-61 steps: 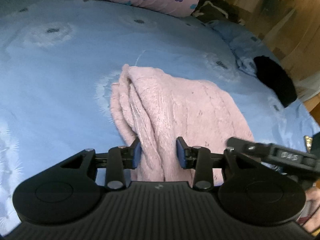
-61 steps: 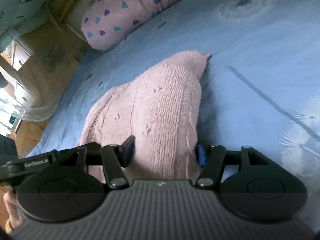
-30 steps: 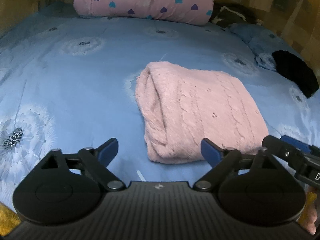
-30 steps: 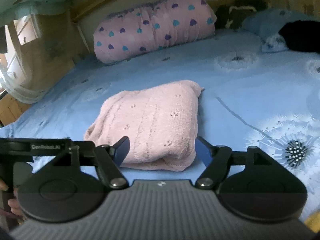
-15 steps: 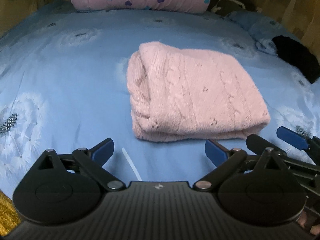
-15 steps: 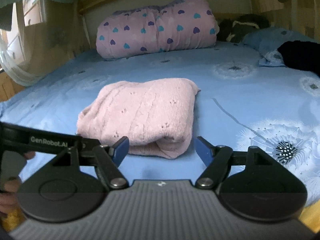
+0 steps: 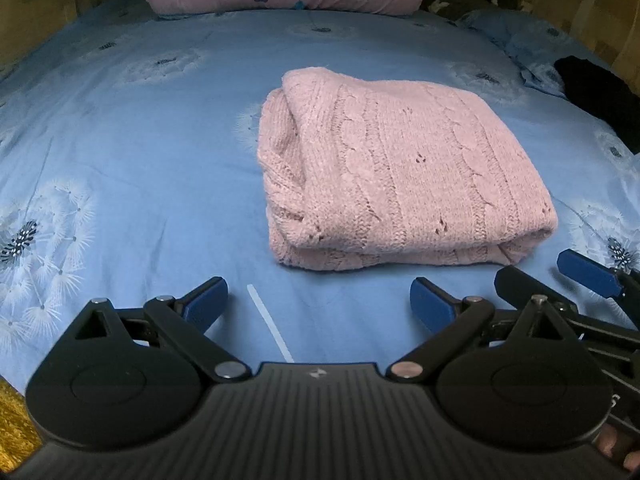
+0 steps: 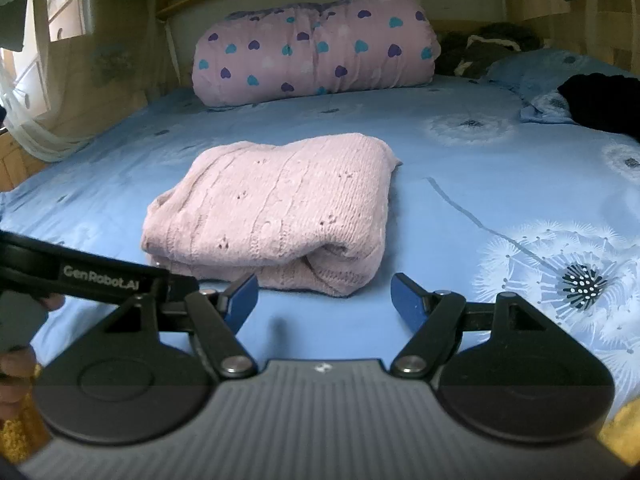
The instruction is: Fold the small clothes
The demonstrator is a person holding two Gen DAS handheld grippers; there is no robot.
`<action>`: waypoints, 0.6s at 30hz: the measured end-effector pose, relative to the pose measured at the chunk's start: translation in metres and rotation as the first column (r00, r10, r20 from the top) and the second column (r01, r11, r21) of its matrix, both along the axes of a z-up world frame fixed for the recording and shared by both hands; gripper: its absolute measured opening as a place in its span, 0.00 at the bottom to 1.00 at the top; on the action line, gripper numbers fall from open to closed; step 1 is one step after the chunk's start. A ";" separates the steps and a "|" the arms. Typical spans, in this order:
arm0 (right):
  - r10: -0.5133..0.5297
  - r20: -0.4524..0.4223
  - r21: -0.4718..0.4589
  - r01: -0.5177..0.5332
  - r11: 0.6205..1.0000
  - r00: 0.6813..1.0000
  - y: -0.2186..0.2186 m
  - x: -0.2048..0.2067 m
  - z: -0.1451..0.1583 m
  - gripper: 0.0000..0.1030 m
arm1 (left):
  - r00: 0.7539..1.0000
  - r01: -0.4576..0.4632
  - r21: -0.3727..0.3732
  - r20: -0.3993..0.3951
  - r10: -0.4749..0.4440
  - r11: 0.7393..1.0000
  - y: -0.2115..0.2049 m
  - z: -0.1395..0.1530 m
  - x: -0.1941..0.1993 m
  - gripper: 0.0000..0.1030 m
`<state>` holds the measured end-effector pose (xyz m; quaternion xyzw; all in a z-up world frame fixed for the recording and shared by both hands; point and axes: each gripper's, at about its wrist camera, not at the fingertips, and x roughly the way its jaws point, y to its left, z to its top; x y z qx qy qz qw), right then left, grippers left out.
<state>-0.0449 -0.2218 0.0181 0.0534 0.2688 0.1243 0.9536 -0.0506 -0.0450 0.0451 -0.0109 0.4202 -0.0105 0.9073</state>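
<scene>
A pink knitted sweater (image 7: 396,168) lies folded into a thick rectangle on the blue bed sheet (image 7: 132,152). It also shows in the right wrist view (image 8: 280,208). My left gripper (image 7: 318,304) is open and empty, held just short of the sweater's near edge. My right gripper (image 8: 324,296) is open and empty, also just short of the sweater's near edge. The right gripper's blue fingertips (image 7: 586,272) show at the right edge of the left wrist view. Neither gripper touches the sweater.
A rolled pink quilt with hearts (image 8: 316,56) lies at the head of the bed. A black garment (image 7: 600,96) lies at the right edge, next to a blue pillow (image 8: 540,76). Wooden walls surround the bed. Yellow fabric (image 7: 12,428) shows at the near edge.
Both grippers let go of the sweater, opened, and drew back toward the near edge of the bed. The sweater now lies flat and folded.
</scene>
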 end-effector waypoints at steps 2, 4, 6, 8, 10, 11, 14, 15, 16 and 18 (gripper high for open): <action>0.001 0.000 0.002 -0.001 1.000 1.000 -0.001 0.000 0.000 0.73 | 1.000 0.001 0.001 -0.002 -0.001 1.000 0.000 0.000 0.000 0.97; 0.001 0.000 0.004 -0.001 1.000 1.000 -0.001 0.000 0.000 0.73 | 1.000 0.001 0.001 -0.002 -0.001 1.000 -0.001 0.000 0.000 0.97; 0.002 0.000 0.005 -0.002 1.000 1.000 -0.001 0.000 0.000 0.73 | 1.000 0.000 0.002 -0.002 0.000 1.000 -0.001 0.000 0.000 0.97; 0.003 -0.001 0.006 -0.003 1.000 1.000 -0.001 0.000 0.000 0.73 | 1.000 0.001 0.003 -0.001 -0.001 1.000 -0.001 0.000 0.000 0.97; 0.002 0.000 0.006 -0.002 1.000 1.000 0.000 0.000 0.000 0.73 | 1.000 0.000 0.003 -0.001 0.000 1.000 -0.001 -0.001 -0.001 0.97; 0.002 0.000 0.007 -0.002 1.000 1.000 0.000 0.000 0.000 0.73 | 1.000 0.000 0.004 -0.001 0.000 1.000 -0.001 0.000 -0.001 0.97; 0.003 0.000 0.007 -0.003 1.000 1.000 -0.001 0.000 0.000 0.73 | 1.000 -0.001 0.005 0.000 0.001 1.000 -0.001 -0.001 -0.001 0.97; 0.003 0.000 0.007 -0.003 1.000 1.000 0.000 0.000 0.000 0.73 | 1.000 -0.001 0.005 0.000 0.001 1.000 -0.001 -0.001 -0.001 0.97; 0.003 -0.001 0.007 -0.003 1.000 1.000 -0.001 0.000 0.000 0.73 | 1.000 -0.002 0.005 0.001 0.002 1.000 -0.001 -0.001 -0.001 0.97; 0.003 0.000 0.008 -0.003 1.000 1.000 -0.001 0.000 0.000 0.73 | 1.000 -0.002 0.007 0.002 0.002 1.000 -0.001 -0.001 -0.001 0.97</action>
